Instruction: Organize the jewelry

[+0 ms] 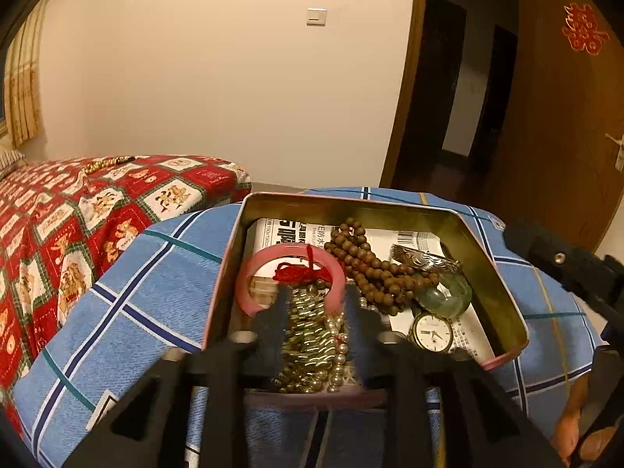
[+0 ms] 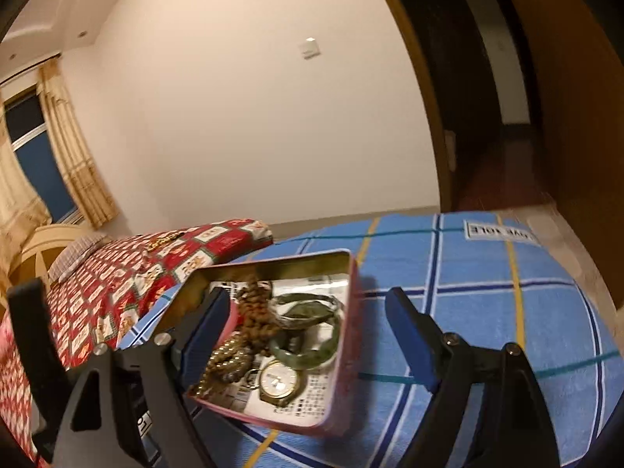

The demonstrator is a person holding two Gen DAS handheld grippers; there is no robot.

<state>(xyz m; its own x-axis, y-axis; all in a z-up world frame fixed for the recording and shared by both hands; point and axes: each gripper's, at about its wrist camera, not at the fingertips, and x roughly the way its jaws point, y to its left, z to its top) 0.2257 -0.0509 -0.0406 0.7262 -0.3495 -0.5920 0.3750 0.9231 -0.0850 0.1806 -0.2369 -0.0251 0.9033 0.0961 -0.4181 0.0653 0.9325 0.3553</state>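
A pink metal tin [image 1: 499, 273] sits on a blue plaid cushion [image 1: 128, 284]. It holds a pink bangle [image 1: 253, 269] with a red tassel, brown wooden beads [image 1: 366, 265], a silver cuff [image 1: 421, 259], a green jade bangle [image 1: 448, 296] and a gold watch [image 1: 433, 333]. My left gripper [image 1: 316, 304] is over the tin's near end, shut on a bundle of gold chain and pearl beads [image 1: 312, 335]. My right gripper [image 2: 308, 304] is open, its fingers [image 2: 409, 331] straddling the tin's right wall [image 2: 349, 335]. The watch [image 2: 279, 382] and jade bangle [image 2: 308, 351] show there too.
A red patterned bedspread [image 1: 78, 226] lies to the left with a gold bead strand [image 1: 107, 163] on its far part. A printed paper [image 1: 464, 331] lines the tin. An open doorway [image 1: 448, 97] and wooden door [image 1: 565, 117] are at the right.
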